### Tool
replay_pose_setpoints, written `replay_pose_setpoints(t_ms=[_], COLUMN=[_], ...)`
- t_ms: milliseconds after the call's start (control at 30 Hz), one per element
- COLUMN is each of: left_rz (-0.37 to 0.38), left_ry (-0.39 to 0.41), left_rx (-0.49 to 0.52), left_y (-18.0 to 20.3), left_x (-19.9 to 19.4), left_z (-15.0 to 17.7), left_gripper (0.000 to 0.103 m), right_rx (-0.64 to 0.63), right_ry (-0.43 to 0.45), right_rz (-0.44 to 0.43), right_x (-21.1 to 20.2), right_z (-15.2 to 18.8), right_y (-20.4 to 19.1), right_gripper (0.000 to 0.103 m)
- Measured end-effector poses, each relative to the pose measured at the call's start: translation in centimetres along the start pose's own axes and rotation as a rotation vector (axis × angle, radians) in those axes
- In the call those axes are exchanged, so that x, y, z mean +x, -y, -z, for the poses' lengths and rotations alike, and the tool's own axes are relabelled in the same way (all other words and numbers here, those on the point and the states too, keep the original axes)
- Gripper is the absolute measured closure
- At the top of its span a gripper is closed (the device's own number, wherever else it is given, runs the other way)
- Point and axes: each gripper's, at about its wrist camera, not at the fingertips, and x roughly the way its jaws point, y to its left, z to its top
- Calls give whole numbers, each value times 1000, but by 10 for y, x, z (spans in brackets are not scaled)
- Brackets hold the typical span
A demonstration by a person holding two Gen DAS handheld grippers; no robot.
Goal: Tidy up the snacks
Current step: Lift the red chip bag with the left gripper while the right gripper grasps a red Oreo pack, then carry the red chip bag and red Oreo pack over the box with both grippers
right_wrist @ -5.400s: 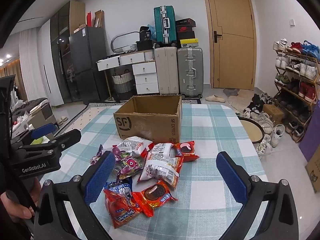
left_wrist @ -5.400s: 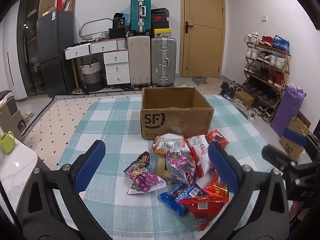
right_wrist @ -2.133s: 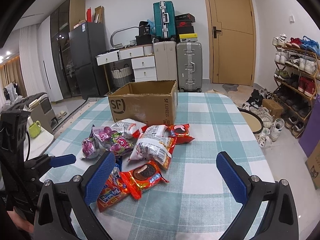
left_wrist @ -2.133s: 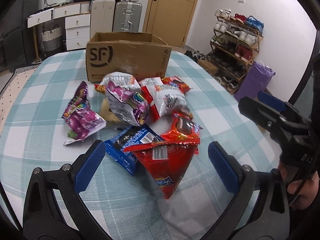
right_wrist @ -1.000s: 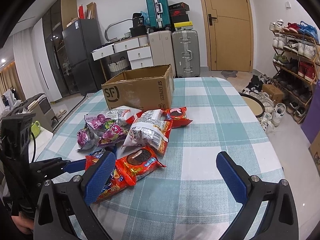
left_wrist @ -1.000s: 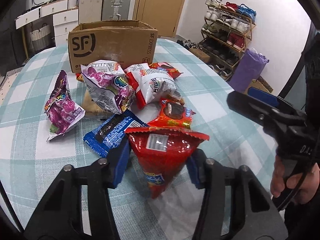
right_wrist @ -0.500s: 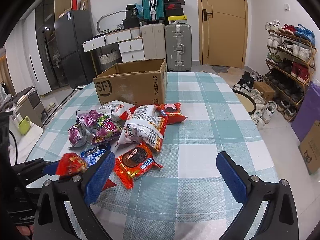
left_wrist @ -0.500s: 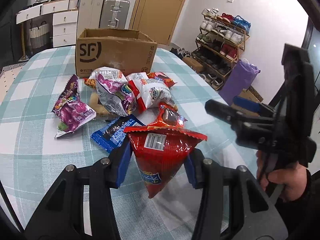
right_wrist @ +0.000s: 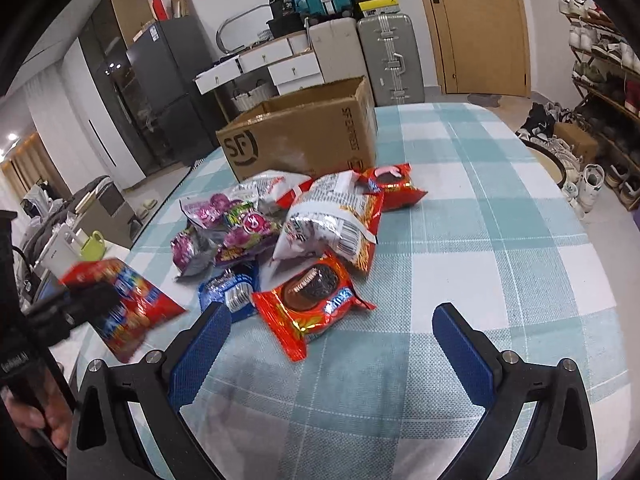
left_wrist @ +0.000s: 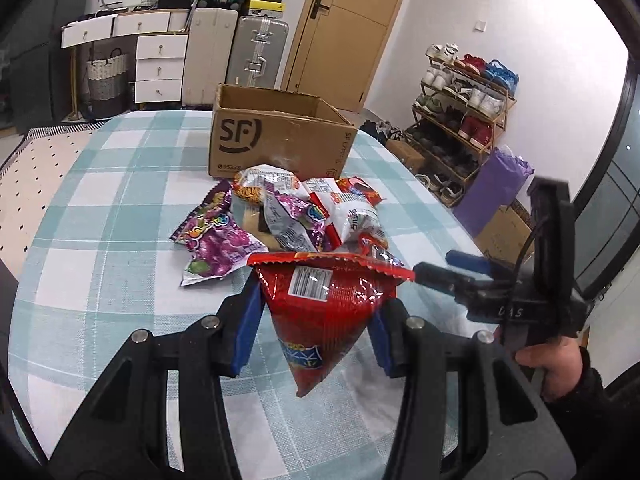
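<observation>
My left gripper [left_wrist: 316,322] is shut on a red snack bag [left_wrist: 324,304] and holds it above the checked table; the bag also shows at the left of the right wrist view [right_wrist: 124,300]. A pile of snack packets [left_wrist: 288,216] lies behind it, in front of the open SF cardboard box [left_wrist: 276,140]. My right gripper [right_wrist: 332,344] is open and empty, low over the table just short of a red Oreo packet [right_wrist: 312,300]. It shows from the side in the left wrist view [left_wrist: 460,276]. The box also shows in the right wrist view [right_wrist: 304,136].
The round table has a teal checked cloth [right_wrist: 500,240]. A blue packet [right_wrist: 232,288], purple candy bags [right_wrist: 232,224] and a white-red bag [right_wrist: 332,216] lie in the pile. Suitcases [left_wrist: 256,48] and a shoe rack [left_wrist: 460,112] stand beyond the table.
My left gripper closed on the red bag and lifted it off the table. My right gripper moved down and closer to the Oreo packet, staying open.
</observation>
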Motion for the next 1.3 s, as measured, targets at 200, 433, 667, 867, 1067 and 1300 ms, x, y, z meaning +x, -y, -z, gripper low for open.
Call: replay_pose_setpoints(t_ms=[200, 433, 667, 867, 1067, 1300], left_rz=[-22, -37, -48, -49, -60, -65], left_ry=[15, 15, 12, 12, 10, 15], left_rx=[-17, -38, -52, -54, -58, -45], left_y=[-12, -25, -33, -33, -32, -26], left_x=[-7, -14, -15, -15, -17, -18], left_z=[-4, -3, -2, -1, -1, -4], left_gripper=[58, 58, 58, 58, 58, 58], right_rx=[-49, -103, -133, -196, -220, -174], right_ry=[-55, -126, -144, -141, -136, -74], right_rz=[-34, -36, -35, -12, -11, -65], right_x=[29, 62, 75, 74, 68, 39], right_z=[-2, -7, -11, -10, -5, 1], right_y=[-2, -6, -11, -17, -18, -12], right_gripper=[0, 1, 6, 30, 50, 53])
